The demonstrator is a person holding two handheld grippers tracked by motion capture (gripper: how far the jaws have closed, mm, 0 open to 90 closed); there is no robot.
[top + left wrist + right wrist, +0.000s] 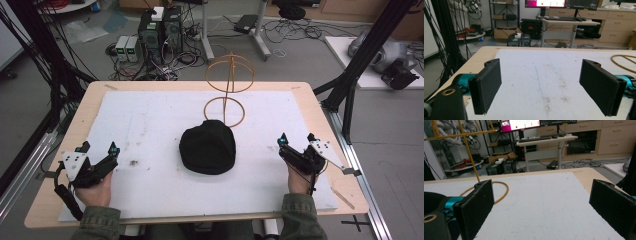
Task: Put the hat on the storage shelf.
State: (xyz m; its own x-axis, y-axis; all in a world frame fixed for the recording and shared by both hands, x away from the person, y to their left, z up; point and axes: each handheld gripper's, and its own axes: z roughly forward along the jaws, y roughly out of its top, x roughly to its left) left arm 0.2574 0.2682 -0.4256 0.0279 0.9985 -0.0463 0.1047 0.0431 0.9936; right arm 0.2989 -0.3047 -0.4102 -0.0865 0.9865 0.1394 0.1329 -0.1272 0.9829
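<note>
A black knitted hat (208, 148) lies in the middle of the white mat (150, 120). Just behind it stands a yellow wire stand (229, 80) with a round base ring and a hoop on an upright rod; its ring (624, 61) and rod (470, 152) also show in the gripper views. My left gripper (99, 148) rests near the mat's left front, jaws wide apart over bare mat (541, 82). My right gripper (298, 139) sits at the right front, open as well, nothing between its pads (541, 205). The hat's edge (430, 200) appears left of the right gripper's jaw.
The wooden table (90, 100) borders the mat on all sides. Black frame posts (370, 50) rise at both sides of the table. Computers and cables (160, 35) clutter the floor beyond the far edge. A desk with monitors (564, 20) stands farther back.
</note>
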